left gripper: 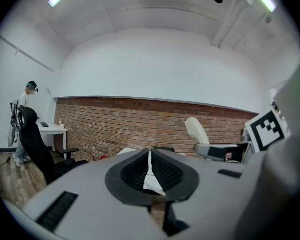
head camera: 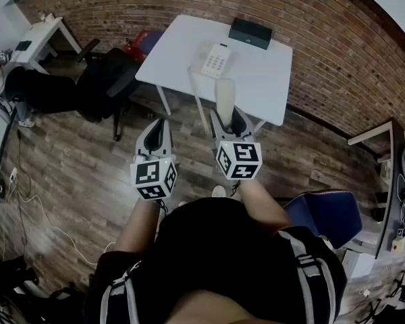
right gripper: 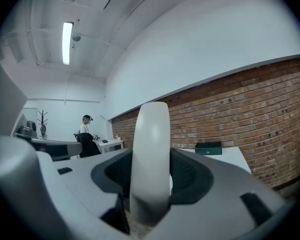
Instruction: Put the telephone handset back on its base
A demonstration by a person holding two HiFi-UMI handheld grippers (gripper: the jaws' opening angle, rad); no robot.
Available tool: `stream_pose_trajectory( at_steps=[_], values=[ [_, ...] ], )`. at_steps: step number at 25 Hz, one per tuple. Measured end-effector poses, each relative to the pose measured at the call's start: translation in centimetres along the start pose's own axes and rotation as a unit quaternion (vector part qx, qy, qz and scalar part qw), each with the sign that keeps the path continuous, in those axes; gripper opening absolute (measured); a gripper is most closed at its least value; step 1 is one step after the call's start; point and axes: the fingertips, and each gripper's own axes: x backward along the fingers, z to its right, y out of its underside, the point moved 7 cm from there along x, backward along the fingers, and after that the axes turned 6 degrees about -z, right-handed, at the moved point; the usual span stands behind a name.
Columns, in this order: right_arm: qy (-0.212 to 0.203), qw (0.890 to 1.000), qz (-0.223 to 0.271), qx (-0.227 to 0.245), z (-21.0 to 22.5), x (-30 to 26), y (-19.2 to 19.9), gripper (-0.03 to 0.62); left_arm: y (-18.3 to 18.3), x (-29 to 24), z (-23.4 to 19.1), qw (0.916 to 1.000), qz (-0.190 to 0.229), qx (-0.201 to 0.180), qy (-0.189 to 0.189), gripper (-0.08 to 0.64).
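My right gripper is shut on the white telephone handset, which sticks out forward from the jaws above the wooden floor, short of the white table. In the right gripper view the handset stands upright between the dark pads. The white telephone base, keypad up, lies on the table beyond the handset. My left gripper hangs to the left over the floor, shut and holding nothing. The left gripper view shows its pads closed together, with the handset at the right.
A black box sits at the table's far edge against the brick wall. A black office chair stands left of the table, with a second white desk beyond. A blue chair is at my right. A person stands far left.
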Motion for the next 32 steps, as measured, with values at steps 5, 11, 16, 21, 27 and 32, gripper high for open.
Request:
stream_pose_trajectory(
  at_steps=[5,11,16,21,27,32],
  values=[
    [-0.001,1.0,-0.001,-0.001,-0.5,0.1,0.2,0.202,0.2,0.4,-0.4,1.0,-0.002,0.001,-0.002,0.017],
    [-0.024,1.0,-0.013,-0.008,-1.5,-0.6,0.6,0.202,0.0,0.8,-0.9,1.0,0.002,-0.001,-0.003,0.017],
    [-0.023,1.0,-0.009,-0.005,-2.6,-0.8,0.4,0.202,-0.1,1.3,-2.0,1.0,0.002,0.003,-0.003,0.017],
    [-0.017,1.0,-0.003,0.001,-4.3,-0.6,0.2,0.202,0.5,2.2,-3.6,1.0,-0.002,0.007,-0.007,0.015],
    [-0.011,1.0,0.01,0.003,-7.7,0.3,0.5,0.202,1.4,4.2,-6.5,1.0,-0.005,0.005,-0.006,0.015],
    [-0.005,1.0,0.016,0.009,-9.6,1.1,1.0,0.202,2.8,5.4,-8.5,0.9996,-0.018,0.018,-0.01,0.015]
  ],
)
